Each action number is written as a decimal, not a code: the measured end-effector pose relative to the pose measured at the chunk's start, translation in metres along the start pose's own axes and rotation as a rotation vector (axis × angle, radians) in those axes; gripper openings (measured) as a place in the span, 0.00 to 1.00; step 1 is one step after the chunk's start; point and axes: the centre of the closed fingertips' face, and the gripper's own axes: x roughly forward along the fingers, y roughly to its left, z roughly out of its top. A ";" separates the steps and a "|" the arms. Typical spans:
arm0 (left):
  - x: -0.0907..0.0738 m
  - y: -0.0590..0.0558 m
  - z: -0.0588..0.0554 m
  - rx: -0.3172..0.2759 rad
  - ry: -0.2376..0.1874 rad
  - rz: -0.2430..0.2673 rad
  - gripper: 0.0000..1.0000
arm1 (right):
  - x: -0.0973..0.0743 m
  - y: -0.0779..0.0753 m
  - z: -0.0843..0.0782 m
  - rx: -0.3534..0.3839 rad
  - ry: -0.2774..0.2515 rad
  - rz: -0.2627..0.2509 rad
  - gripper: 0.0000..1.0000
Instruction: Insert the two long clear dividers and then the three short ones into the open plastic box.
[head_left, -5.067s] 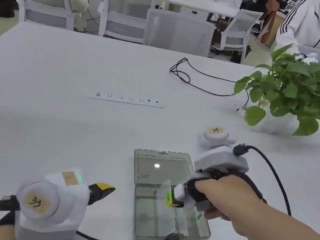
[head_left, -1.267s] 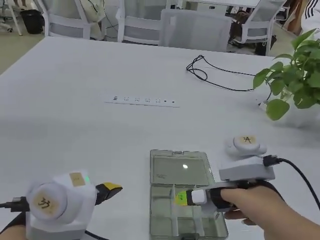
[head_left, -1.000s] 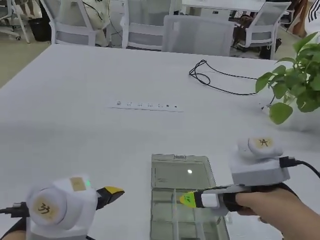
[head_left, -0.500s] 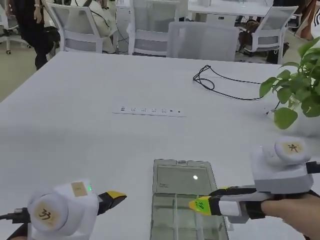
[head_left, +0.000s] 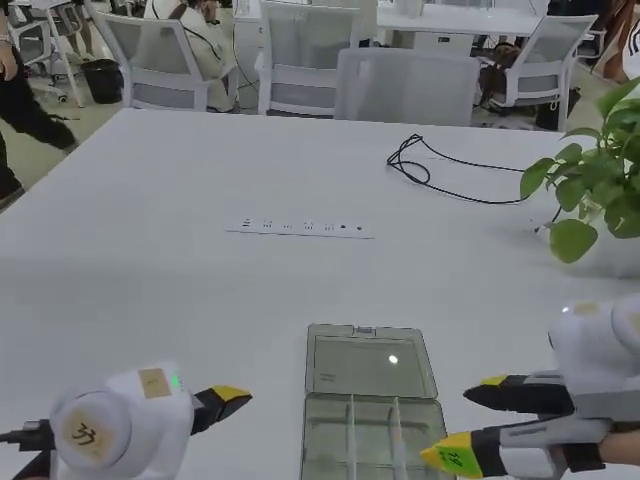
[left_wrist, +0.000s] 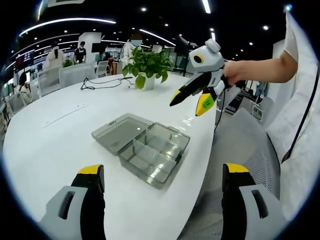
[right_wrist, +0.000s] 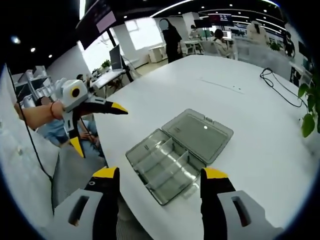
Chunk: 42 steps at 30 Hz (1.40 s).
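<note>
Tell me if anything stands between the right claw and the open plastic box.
Nothing visible does. The right claw hangs open beside the open plastic box, facing it, with only bare white table around the box.

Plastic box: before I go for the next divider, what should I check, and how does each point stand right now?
1. The plastic box is fully open: ok.
2. Both long dividers stand in the tray: ok, judging by the head view.
3. Any short dividers seated: cannot tell.
4. The left gripper is open and empty: ok.
5. The right gripper is open, empty and raised beside the box: ok.
6. Where the next short divider lies: cannot tell.
</note>
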 end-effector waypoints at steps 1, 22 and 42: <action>0.000 0.000 0.000 0.000 0.002 0.000 1.00 | -0.001 -0.001 -0.003 -0.011 0.012 0.000 0.68; 0.000 0.005 -0.008 -0.015 0.015 0.006 1.00 | 0.004 -0.040 -0.068 -0.378 0.277 0.041 0.66; -0.003 0.011 -0.014 -0.035 0.022 0.014 1.00 | 0.035 -0.077 -0.112 -0.675 0.522 0.109 0.50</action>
